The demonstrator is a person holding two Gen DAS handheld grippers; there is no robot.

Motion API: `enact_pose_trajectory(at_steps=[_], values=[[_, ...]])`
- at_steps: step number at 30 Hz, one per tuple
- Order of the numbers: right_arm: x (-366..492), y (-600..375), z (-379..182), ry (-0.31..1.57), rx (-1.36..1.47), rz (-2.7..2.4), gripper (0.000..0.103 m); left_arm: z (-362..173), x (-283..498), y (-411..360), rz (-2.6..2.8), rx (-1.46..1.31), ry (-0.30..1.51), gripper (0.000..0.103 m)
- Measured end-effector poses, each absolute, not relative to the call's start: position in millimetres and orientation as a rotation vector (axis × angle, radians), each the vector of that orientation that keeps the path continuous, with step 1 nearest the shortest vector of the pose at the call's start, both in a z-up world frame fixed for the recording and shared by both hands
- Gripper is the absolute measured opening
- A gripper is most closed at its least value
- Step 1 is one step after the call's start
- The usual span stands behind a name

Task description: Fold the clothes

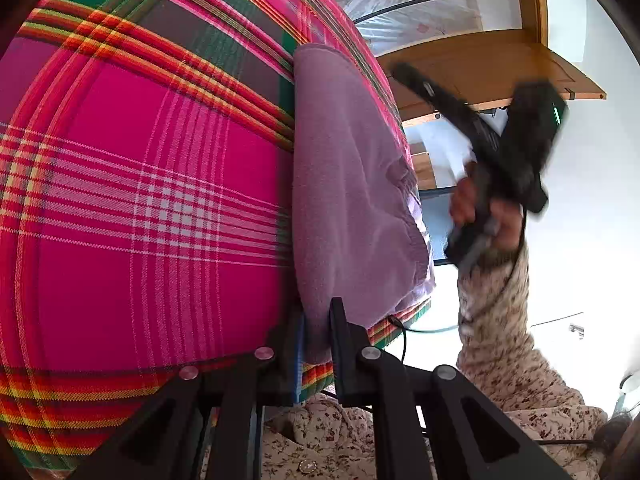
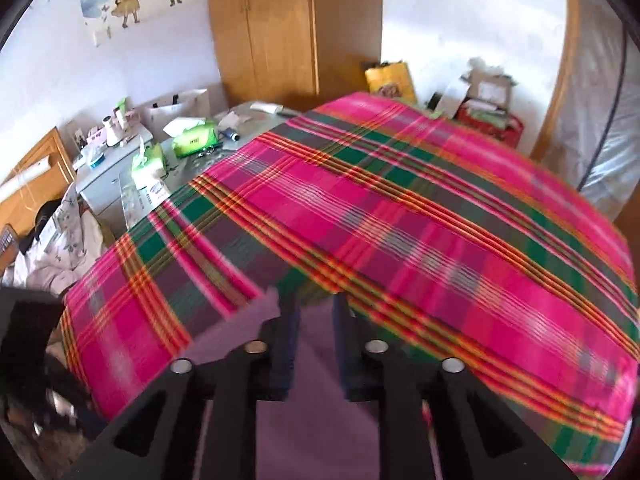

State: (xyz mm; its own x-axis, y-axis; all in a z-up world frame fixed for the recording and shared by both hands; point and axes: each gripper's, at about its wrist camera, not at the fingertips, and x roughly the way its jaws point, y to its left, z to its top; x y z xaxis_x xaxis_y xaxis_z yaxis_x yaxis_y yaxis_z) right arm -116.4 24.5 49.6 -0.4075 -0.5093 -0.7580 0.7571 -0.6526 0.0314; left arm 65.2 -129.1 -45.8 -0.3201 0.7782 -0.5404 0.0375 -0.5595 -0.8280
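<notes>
A folded lavender garment [image 1: 352,184] lies on a table covered with a pink plaid cloth [image 1: 140,200], along its edge. In the left wrist view my left gripper [image 1: 317,314] is shut on the garment's near end, a fold of it pinched between the two fingers. A person's hand [image 1: 472,208] in a floral sleeve holds the right gripper, blurred, in the air beyond the table's edge. In the right wrist view my right gripper [image 2: 313,304] stands open above the lavender garment [image 2: 320,432]. Nothing is between its fingers. The plaid cloth [image 2: 400,220] stretches ahead of it.
A wooden wardrobe [image 2: 280,28] stands behind the table. To the left is a cluttered side table [image 2: 120,168] with green tissue packs [image 2: 196,138] and small bottles. A yellow bag [image 2: 390,78] and a red box [image 2: 490,120] sit at the far right.
</notes>
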Motion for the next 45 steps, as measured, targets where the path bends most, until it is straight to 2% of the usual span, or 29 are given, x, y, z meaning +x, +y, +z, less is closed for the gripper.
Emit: enact_pose_trajectory(at_steps=[1,7,16,20,25,31,36,45], values=[[-107,36,50,0.408,0.97,-2.102,0.025,-46,65,-129,1.931,-1.414,-1.057,0.012],[-68,73,18,0.521,1.013,-2.177,0.026,-44,64,-137,1.932,-1.411,-1.071,0.012],[-62,102,3,0.391,1.029,-2.259,0.026,-32,67,-152,1.965,-1.435,-1.064,0.012],[-39,113,18,0.281,0.948,-2.262,0.026,-28,70,-150,1.982,-1.447,-1.071,0.018],[-5,118,2,0.356,0.904,-2.283,0.026,-22,71,-148,2.009,-1.449,-1.065,0.028],[15,119,-11,0.465,0.819,-2.349,0.027,-19,71,-148,2.019,-1.455,-1.077,0.029],[30,124,0,0.43,0.762,-2.382,0.027,-15,71,-151,2.036,-1.432,-1.089,0.033],[37,135,-14,0.396,0.798,-2.413,0.027,-12,61,-159,2.062,-1.449,-1.092,0.034]])
